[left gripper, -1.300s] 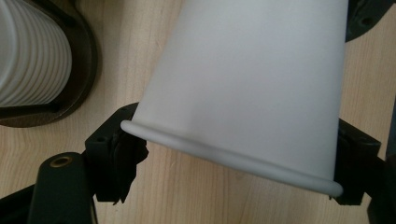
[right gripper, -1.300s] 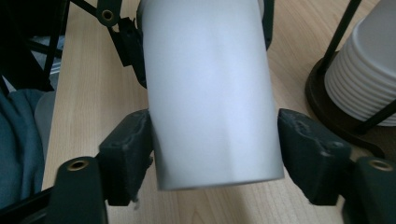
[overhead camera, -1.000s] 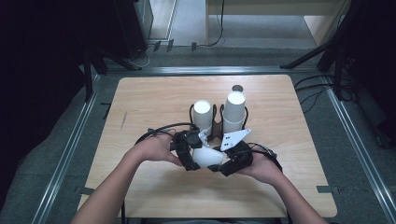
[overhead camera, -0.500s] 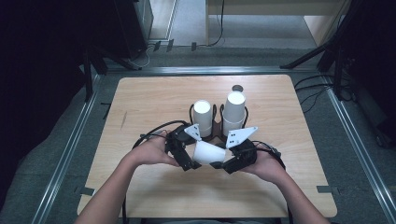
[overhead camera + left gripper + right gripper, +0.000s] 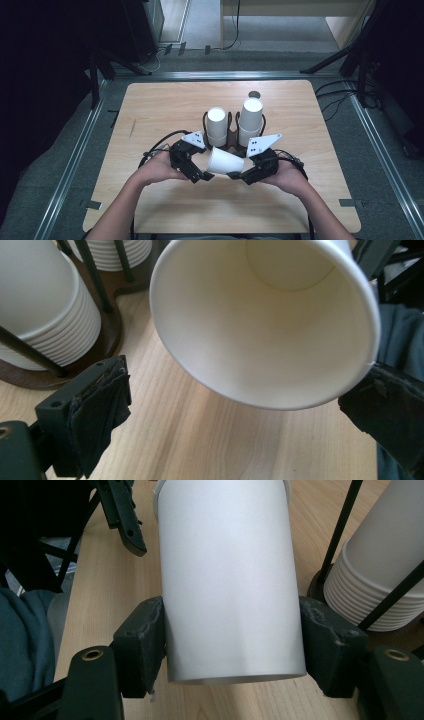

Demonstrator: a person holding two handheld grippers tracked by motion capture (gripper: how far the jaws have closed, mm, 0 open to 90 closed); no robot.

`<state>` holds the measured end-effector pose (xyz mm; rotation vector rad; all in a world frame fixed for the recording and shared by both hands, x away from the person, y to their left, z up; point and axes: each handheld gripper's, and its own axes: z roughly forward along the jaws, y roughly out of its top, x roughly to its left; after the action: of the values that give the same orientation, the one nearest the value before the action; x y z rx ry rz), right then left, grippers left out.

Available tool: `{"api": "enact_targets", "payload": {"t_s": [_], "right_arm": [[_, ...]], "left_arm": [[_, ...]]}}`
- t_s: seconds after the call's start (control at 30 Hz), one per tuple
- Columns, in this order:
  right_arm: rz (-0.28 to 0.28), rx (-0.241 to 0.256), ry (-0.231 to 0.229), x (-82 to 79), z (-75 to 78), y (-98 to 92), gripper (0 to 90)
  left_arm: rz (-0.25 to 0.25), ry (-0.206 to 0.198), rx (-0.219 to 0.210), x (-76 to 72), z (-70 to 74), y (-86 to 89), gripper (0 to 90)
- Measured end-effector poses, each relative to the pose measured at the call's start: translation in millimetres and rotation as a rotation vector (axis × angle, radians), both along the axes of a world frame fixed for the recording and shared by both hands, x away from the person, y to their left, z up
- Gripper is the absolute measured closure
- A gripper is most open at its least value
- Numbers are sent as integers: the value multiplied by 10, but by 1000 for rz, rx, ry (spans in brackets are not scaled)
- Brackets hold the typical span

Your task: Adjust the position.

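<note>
A single white paper cup (image 5: 225, 161) lies on its side above the table between my two grippers. My right gripper (image 5: 237, 176) is shut on it; in the right gripper view its jaws press both sides of the cup (image 5: 232, 580) near its base. The cup's open mouth (image 5: 265, 325) faces my left gripper (image 5: 200, 177), which is open, with one black pad (image 5: 95, 420) well away from the rim. Just behind stand two stacks of white cups, left (image 5: 216, 125) and right (image 5: 251, 120), in a dark wire holder (image 5: 232, 145).
The wooden table (image 5: 165, 110) has bare room to the left, right and front of the holder. A small dark round spot (image 5: 254, 94) sits near the far edge. Cables trail from both grippers. Metal rails run along the floor around the table.
The two hands have drawn apart. My left gripper has backed off to the left, so more of the cup shows, while the right gripper keeps hold of it.
</note>
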<state>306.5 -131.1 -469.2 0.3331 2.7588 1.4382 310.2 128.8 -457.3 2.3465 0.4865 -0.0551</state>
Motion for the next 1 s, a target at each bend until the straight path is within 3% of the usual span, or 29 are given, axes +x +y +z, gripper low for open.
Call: {"api": "enact_targets", "payload": {"t_s": [0.1,0.3,0.43,0.5,0.67,0.7,1.0], "right_arm": [[5,7,-1,1,3,-5,326],[15,18,4,-7,11,-21,326],[20,24,6,-8,13,-26,326],[23,28,10,-7,11,-25,326],[32,31,15,-10,9,-23,326],[36,33,15,-11,7,-19,326],[49,31,26,-16,-6,4,326]], "left_arm": [[0,-10,-9,-9,-1,7,8],[18,16,-94,-16,-24,31,10],[14,17,-115,-25,-34,22,11],[15,18,-145,-33,-36,23,56],[7,23,-169,-21,-31,22,76],[1,28,-188,-21,-34,22,126],[-20,37,-190,-15,-49,-14,141]]}}
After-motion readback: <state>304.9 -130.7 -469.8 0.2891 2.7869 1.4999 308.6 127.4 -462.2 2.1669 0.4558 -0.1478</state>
